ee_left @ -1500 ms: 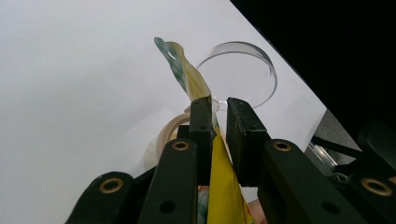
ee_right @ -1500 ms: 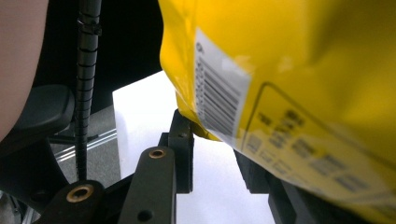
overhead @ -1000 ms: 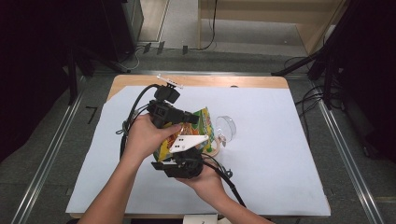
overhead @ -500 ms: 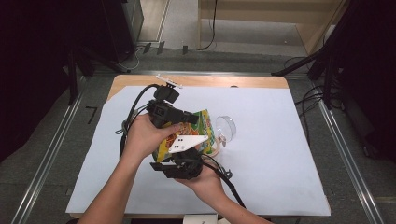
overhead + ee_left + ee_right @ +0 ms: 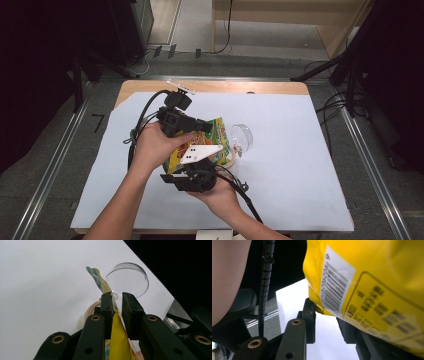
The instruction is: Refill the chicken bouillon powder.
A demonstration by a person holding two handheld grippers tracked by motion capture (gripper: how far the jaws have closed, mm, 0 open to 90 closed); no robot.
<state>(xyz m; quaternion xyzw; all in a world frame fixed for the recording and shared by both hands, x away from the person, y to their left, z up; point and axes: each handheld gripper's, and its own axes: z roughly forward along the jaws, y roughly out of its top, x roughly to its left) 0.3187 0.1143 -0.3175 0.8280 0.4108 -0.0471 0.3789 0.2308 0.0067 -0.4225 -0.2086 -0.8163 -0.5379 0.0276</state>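
Note:
A yellow and green snack bag is held up over the table between my two grippers. My left gripper comes in from the bag's far left side. In the left gripper view the bag's thin sealed edge runs between the jaws, and the left gripper is shut on it. My right gripper sits under the bag's near end, below a white three-cornered plate. In the right gripper view the bag's barcode corner lies across the jaw tips, with the right gripper shut on it.
A clear round dish lies on its side just right of the bag, also seen in the left gripper view. A beige loop lies beside it. The table's white sheet stretches to the right. Cables trail from both grippers.

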